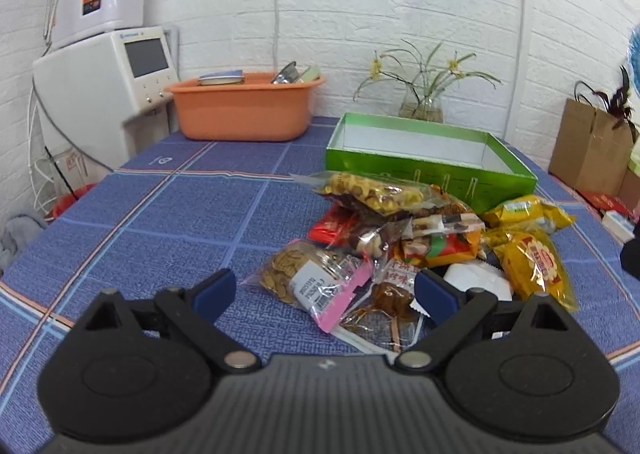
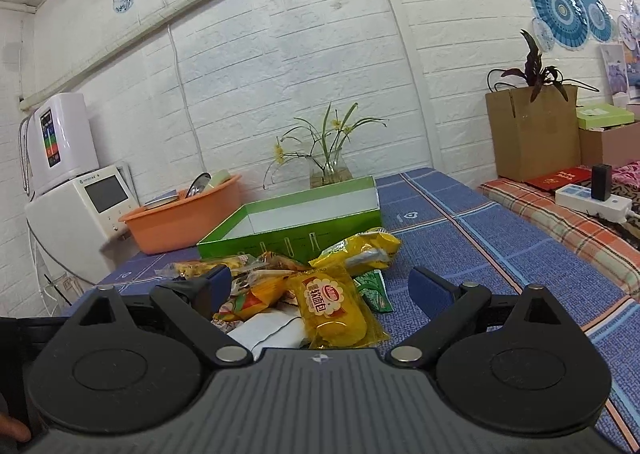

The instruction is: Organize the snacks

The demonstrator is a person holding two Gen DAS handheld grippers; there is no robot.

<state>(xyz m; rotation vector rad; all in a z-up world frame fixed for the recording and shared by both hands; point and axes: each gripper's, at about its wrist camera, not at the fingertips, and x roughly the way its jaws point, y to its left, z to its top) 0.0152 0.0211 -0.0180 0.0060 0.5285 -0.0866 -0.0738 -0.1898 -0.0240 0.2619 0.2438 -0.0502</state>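
Observation:
A pile of snack packets (image 1: 416,238) lies on the blue checked tablecloth (image 1: 160,214), just in front of an empty green box (image 1: 432,174). My left gripper (image 1: 324,290) is open, low over the cloth. A clear bag of biscuits with a pink label (image 1: 316,282) lies between its blue fingertips. In the right wrist view my right gripper (image 2: 320,286) is open too, with a yellow bread packet (image 2: 332,306) lying between its fingers. The green box (image 2: 296,230) stands behind the pile (image 2: 288,282). Neither gripper holds anything.
An orange basin (image 1: 244,106) with utensils stands at the back left beside white appliances (image 1: 104,74). A glass vase of flowers (image 1: 424,94) sits behind the box. At the right are a cardboard box (image 2: 532,134) with a plant, and a power strip (image 2: 592,200).

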